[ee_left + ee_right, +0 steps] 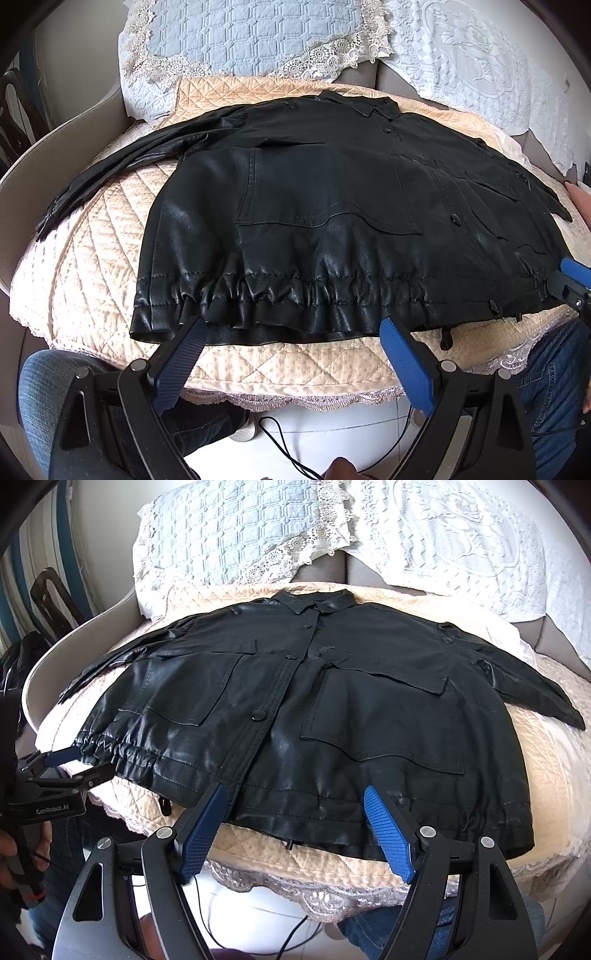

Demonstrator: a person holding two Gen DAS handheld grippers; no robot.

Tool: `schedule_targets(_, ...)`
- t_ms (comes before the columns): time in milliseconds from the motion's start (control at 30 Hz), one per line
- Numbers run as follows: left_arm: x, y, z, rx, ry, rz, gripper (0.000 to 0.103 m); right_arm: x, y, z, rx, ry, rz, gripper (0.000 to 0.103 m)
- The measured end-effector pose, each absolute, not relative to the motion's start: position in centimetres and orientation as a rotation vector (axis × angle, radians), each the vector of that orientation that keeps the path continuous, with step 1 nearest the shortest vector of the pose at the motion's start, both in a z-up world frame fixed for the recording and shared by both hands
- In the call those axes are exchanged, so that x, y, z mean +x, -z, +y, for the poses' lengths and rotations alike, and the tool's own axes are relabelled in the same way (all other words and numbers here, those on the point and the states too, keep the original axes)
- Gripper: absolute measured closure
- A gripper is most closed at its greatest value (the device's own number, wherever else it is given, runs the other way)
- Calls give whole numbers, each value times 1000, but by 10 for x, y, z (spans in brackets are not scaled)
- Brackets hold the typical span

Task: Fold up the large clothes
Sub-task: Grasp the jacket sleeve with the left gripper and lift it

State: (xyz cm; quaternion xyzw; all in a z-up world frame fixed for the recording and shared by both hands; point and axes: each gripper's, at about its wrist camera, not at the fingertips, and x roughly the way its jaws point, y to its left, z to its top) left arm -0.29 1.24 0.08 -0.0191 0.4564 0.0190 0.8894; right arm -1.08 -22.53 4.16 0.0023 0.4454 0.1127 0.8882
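Note:
A black leather-look jacket [332, 206] lies flat and front-up on a quilted beige sofa seat [110, 258], collar at the far side, gathered hem toward me. It also shows in the right wrist view [314, 709]. My left gripper [293, 328] is open, its blue pads at the hem's left half. My right gripper [295, 794] is open, its pads at the hem near the button placket. The left gripper also shows in the right wrist view [68, 764], open at the hem's left corner. The right gripper's tip shows at the left wrist view's right edge [572, 275].
Pale blue and white lace-edged cushions [251, 40] stand against the sofa back. The sofa's grey armrest [44, 155] curves on the left. My knees in jeans [40, 387] and a black cable [280, 439] on the white floor are below the seat edge.

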Motion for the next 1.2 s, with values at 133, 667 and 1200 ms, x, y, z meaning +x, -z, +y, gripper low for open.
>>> schedule_targets(133, 0, 0, 15, -49, -41, 947, 7, -10, -43, -221, -9, -242, 920, 26)
schedule_targets(667, 29, -5, 71, -148, -106, 865, 7, 20, -42, -190, -49, -311, 915, 26)
schedule_targets(1200, 83, -16, 266, -526, -384, 754, 12, 71, -59, -109, -190, -474, 839, 26)
